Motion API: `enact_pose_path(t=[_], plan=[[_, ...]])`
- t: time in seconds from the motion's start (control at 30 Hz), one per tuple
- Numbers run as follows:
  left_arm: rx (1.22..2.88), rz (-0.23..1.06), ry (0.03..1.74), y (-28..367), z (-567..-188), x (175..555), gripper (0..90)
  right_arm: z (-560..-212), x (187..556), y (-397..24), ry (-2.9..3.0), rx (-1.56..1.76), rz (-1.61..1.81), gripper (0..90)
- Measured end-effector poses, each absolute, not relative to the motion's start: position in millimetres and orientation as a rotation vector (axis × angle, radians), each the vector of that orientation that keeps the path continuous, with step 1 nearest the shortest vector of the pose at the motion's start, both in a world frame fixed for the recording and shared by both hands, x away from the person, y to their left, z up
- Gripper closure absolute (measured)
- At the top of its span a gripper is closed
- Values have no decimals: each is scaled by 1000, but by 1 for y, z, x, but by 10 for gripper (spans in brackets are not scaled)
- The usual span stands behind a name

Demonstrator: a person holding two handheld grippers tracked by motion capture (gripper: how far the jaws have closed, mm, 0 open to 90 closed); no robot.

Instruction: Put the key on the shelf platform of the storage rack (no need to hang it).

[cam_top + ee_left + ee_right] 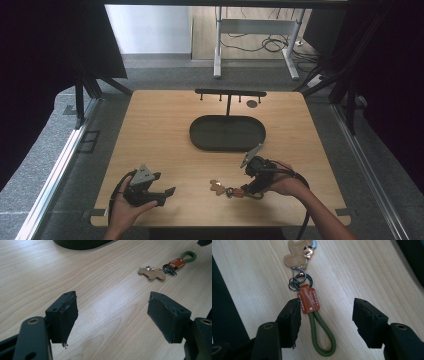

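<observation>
A keychain (227, 190) lies on the wooden table near its front edge. It has a green cord loop (322, 337), an orange leather tag (309, 300), metal rings and a tan bear-shaped charm (297, 251). My right gripper (327, 315) is low over it and open. The green loop lies between the jaws, close to the left pad and well clear of the right one. In the high view the right gripper (246, 189) points left at the keychain. My left gripper (167, 196) rests at the front left, open and empty. The left gripper (112, 315) looks across bare wood toward the keychain (162, 270).
A black oval tray (200, 135) sits mid-table, and behind it stands a black rack (230, 93) with hanging pegs. A small dark disc (251, 103) lies by the rack. The table's front edge is just below both hands.
</observation>
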State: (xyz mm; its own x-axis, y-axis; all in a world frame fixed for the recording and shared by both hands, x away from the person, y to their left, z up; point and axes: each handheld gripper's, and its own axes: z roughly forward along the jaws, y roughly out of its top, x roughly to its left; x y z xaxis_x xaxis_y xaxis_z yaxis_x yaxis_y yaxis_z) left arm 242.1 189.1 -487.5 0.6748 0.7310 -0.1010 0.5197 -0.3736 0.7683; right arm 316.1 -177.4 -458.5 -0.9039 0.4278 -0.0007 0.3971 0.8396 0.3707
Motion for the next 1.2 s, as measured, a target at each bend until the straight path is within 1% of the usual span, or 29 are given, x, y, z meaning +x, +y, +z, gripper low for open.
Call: enact_pose_path(t=[0.63, 1.2], plan=[[2059, 328, 965, 191, -487, 242, 244, -480, 312, -151, 3021, 546, 402, 434], [2058, 330, 966, 191, -486, 242, 244, -488, 312, -146, 3031, 498, 382, 447]])
